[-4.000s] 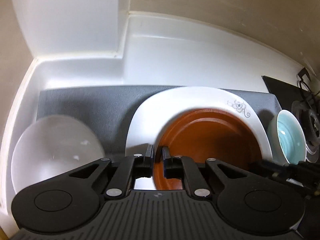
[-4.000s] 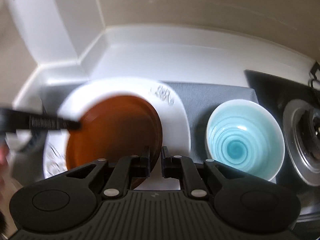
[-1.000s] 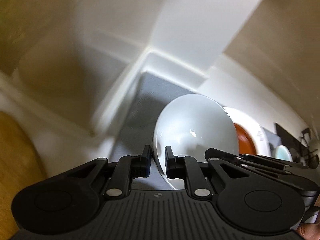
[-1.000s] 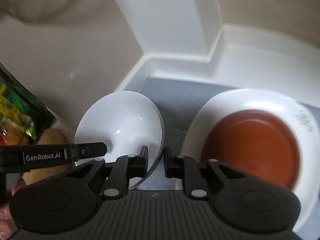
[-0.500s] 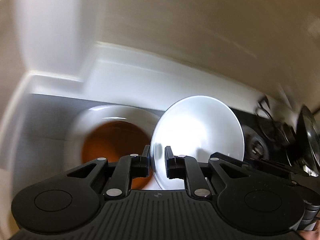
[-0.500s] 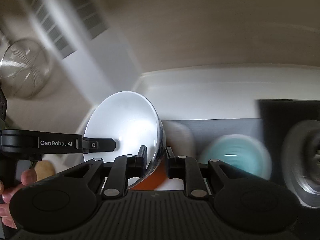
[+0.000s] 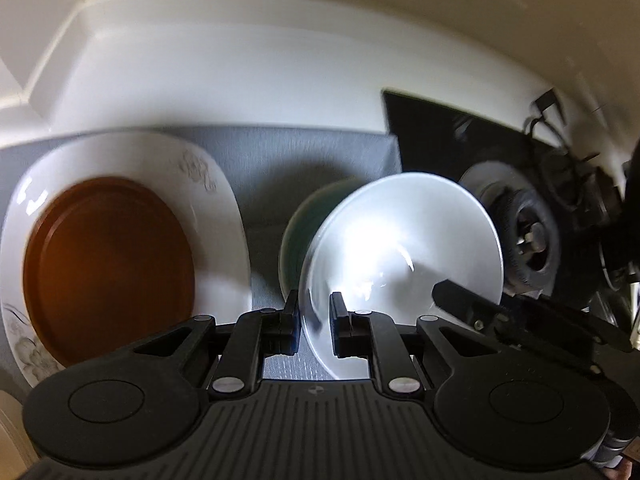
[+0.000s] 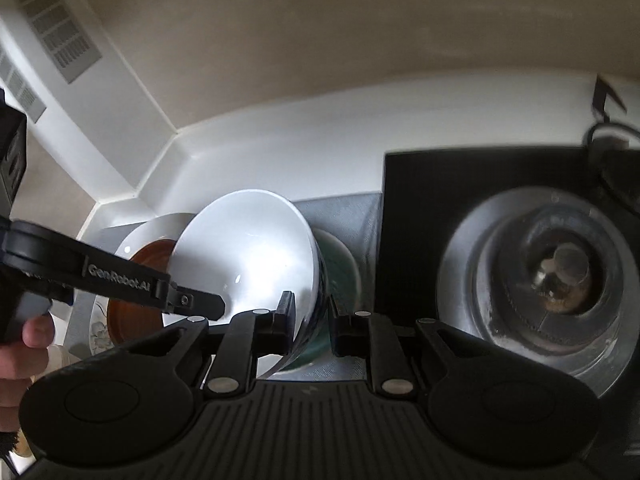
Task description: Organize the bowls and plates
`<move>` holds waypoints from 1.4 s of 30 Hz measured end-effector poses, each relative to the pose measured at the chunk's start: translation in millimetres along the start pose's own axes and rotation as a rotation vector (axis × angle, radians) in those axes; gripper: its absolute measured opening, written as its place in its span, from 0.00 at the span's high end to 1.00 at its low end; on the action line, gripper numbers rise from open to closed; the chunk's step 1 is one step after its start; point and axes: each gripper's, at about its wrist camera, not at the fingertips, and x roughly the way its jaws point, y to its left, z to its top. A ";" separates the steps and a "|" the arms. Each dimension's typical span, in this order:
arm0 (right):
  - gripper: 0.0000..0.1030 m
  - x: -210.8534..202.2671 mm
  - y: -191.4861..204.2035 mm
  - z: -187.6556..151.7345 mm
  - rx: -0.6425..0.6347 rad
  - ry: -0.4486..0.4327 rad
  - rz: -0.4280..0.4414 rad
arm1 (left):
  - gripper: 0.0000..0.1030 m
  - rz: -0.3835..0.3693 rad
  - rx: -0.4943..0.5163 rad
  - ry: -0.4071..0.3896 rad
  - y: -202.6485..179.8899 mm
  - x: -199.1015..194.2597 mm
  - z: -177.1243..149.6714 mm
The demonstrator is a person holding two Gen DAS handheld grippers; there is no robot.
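Here, from the left wrist: left gripper clamped on the near rim of the white bowl, held over the teal bowl on the grey mat. Left of that, brown plate on white plate (blurred).

From the right wrist: right gripper pinching the same bowl's right rim; burner far right.

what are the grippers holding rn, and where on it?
Both hold the white bowl by its rim: the left gripper on the near-left edge, the right gripper on the opposite edge, one finger inside, one outside.
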 end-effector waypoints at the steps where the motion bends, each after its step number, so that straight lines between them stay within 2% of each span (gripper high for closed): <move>1: 0.83 3.5 -1.7 -0.5 -0.001 0.007 -0.004 | 0.86 -0.004 -0.002 -0.001 0.6 0.7 -0.5; 5: 0.84 12.4 -2.9 -0.4 -0.017 0.026 0.006 | 0.86 -0.025 -0.014 -0.009 6.4 3.5 -1.9; 9: 0.83 18.3 -1.3 4.7 -0.027 0.028 0.007 | 0.86 -0.118 -0.154 -0.001 36.3 -3.7 -3.0; 14: 0.82 26.9 3.9 12.4 -0.061 0.043 0.008 | 0.86 -0.093 -0.222 0.030 53.9 5.3 -4.5; 19: 0.82 25.9 4.2 13.4 -0.052 0.048 0.003 | 0.85 -0.065 -0.186 0.018 42.4 12.0 -3.5; 22: 0.78 19.8 -0.5 12.6 -0.031 0.046 0.025 | 0.83 -0.040 -0.153 0.016 36.0 15.0 -1.7; 27: 0.75 0.7 -15.5 11.5 0.030 -0.007 0.038 | 0.82 -0.049 -0.146 0.020 36.7 19.1 1.2; 30: 0.75 -2.6 -21.7 8.6 0.061 0.000 0.031 | 0.82 -0.047 -0.138 0.026 36.8 21.5 0.6; 33: 0.67 3.4 -25.6 3.1 0.089 0.026 0.047 | 0.81 -0.039 -0.137 0.035 34.0 29.1 0.5; 36: 0.52 12.3 -19.4 -2.0 0.078 0.045 0.062 | 0.81 -0.011 -0.117 0.040 25.8 36.1 0.8; 38: 0.35 17.7 -13.0 -4.2 0.055 0.041 0.071 | 0.81 0.004 -0.106 0.037 22.0 36.8 0.9; 42: 0.40 27.4 -9.7 -8.8 0.084 0.053 0.078 | 0.80 0.005 -0.090 0.033 19.9 35.8 -3.8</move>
